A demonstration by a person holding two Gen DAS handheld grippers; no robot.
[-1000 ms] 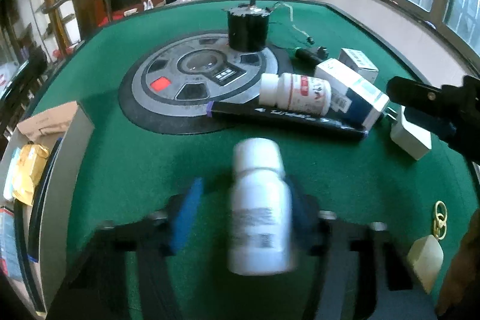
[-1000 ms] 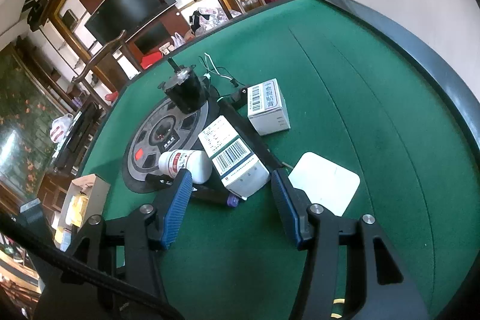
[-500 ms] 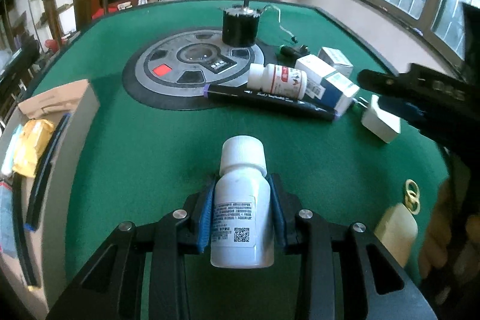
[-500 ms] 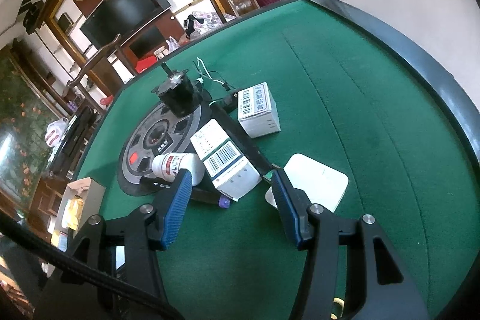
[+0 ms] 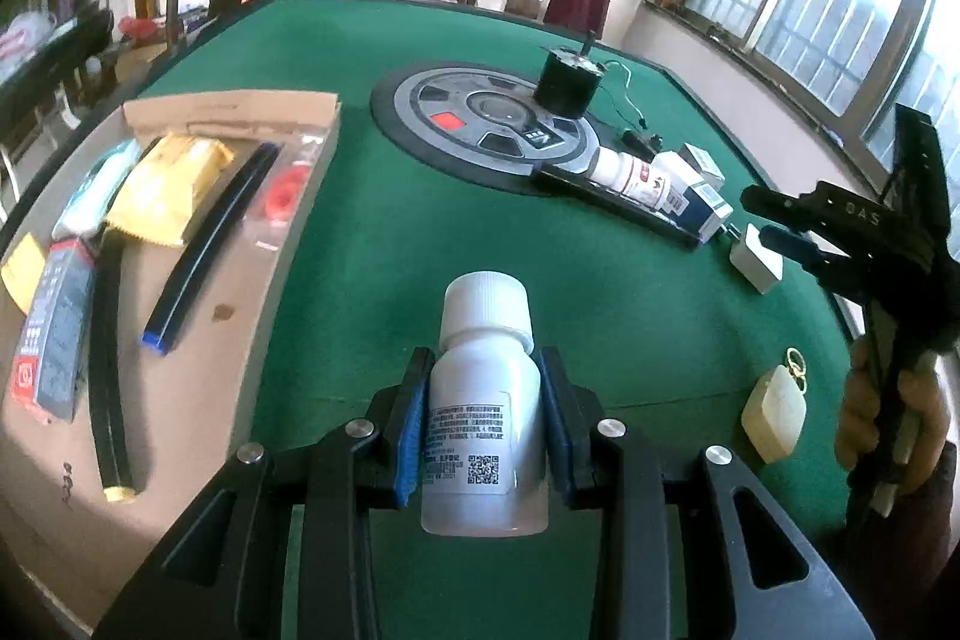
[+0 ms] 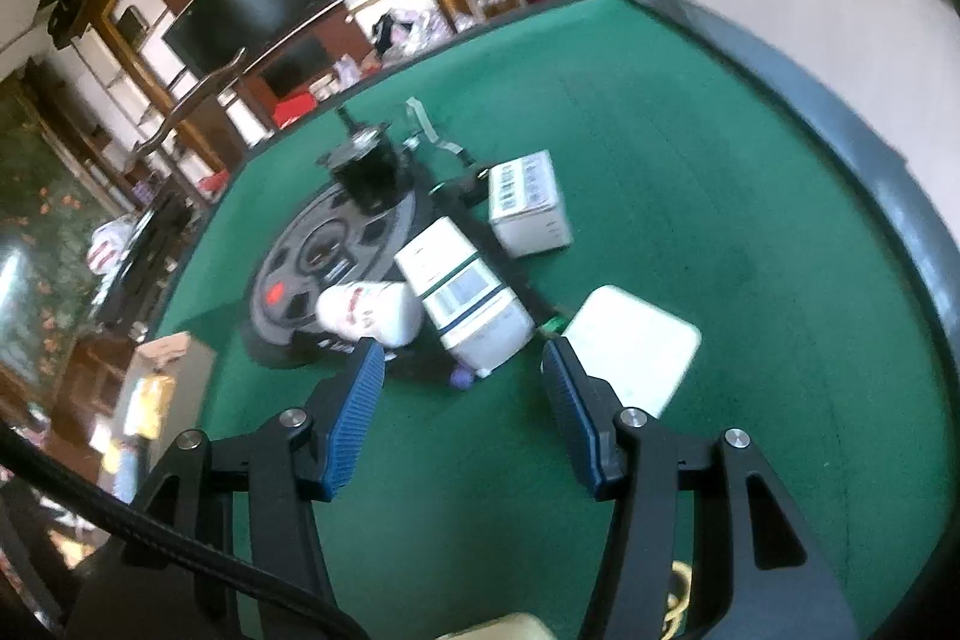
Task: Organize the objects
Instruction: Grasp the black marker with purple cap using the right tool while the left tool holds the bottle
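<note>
My left gripper (image 5: pixel 485 403) is shut on a white pill bottle (image 5: pixel 485 394) with a white cap, held above the green felt table (image 5: pixel 390 244). To its left lies an open cardboard box (image 5: pixel 240 244) with several items inside. My right gripper (image 6: pixel 462 376) hangs open and empty over the felt, just short of a white-and-blue medicine box (image 6: pixel 465 295), a lying white bottle with red print (image 6: pixel 369 310) and a flat white adapter (image 6: pixel 633 346). In the left wrist view the right gripper (image 5: pixel 774 229) shows at the right edge, held by a hand (image 5: pixel 888 412).
A round grey panel (image 5: pixel 486 124) sits mid-table with a black motor (image 5: pixel 567 79) and its wires on it. A long dark tube (image 5: pixel 618 205), a second white carton (image 6: pixel 528 202), a pale yellowish case with gold rings (image 5: pixel 774 412) and the raised table rim (image 6: pixel 870 148) are nearby. Chairs stand beyond.
My left gripper has swung left with the white pill bottle, bringing the cardboard box and its contents into full view. The right gripper has stayed over the same boxes.
</note>
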